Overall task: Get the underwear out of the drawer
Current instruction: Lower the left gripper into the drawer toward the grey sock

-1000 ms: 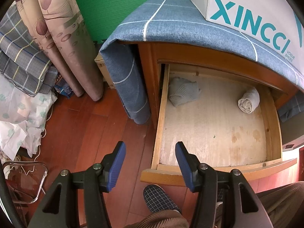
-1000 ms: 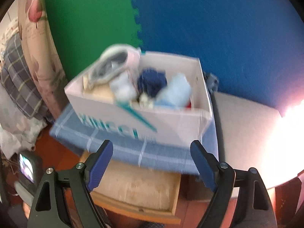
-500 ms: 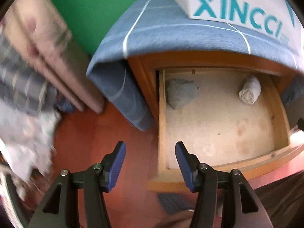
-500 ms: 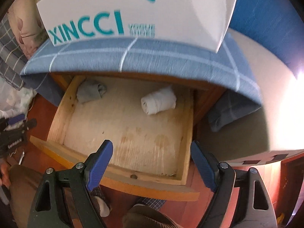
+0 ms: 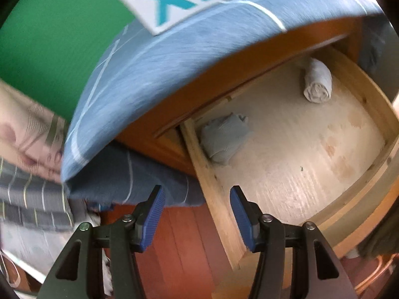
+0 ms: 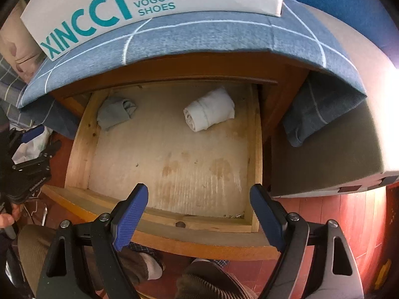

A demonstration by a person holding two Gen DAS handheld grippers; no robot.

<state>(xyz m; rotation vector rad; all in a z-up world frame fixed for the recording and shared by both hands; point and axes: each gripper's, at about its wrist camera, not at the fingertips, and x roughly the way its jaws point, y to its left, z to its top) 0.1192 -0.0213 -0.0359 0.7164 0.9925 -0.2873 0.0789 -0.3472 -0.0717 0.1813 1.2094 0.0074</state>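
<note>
The drawer (image 6: 254, 134) is pulled out of the wooden nightstand (image 6: 189, 67), and both rolls of underwear lie on its pale, stained floor. The white roll (image 6: 209, 109) lies toward the back, right of centre in the right wrist view — its spiral end faces the front left. The grey bundle (image 6: 115, 112) is tucked into the back left corner, just beside the left wall; whether it touches the wall is hard to tell. The two are well apart.

The right hand-held gripper (image 6: 199, 211) hangs over the drawer's front edge, pointing steeply down, blue pads spread wide with nothing between them. The white roll lies beyond its tips, not touched.

The left hand-held gripper (image 5: 197, 214) is out to the side over the red wooden floor (image 5: 179, 244) and the drawer's left wall, its view tilted and blurred. Its pads stand at a middling gap — empty too. From there the grey bundle (image 5: 224, 137) lies past the tips against the side wall, and the white roll (image 5: 318, 84) is farther off near the back.

On top of the nightstand, a blue checked cloth (image 6: 199, 39) drapes over the edges, and a white shoe box (image 6: 154, 2) lettered XINCCI stands on it. Corduroy trousers (image 6: 214, 284) and a slippered foot show below the drawer front.
</note>
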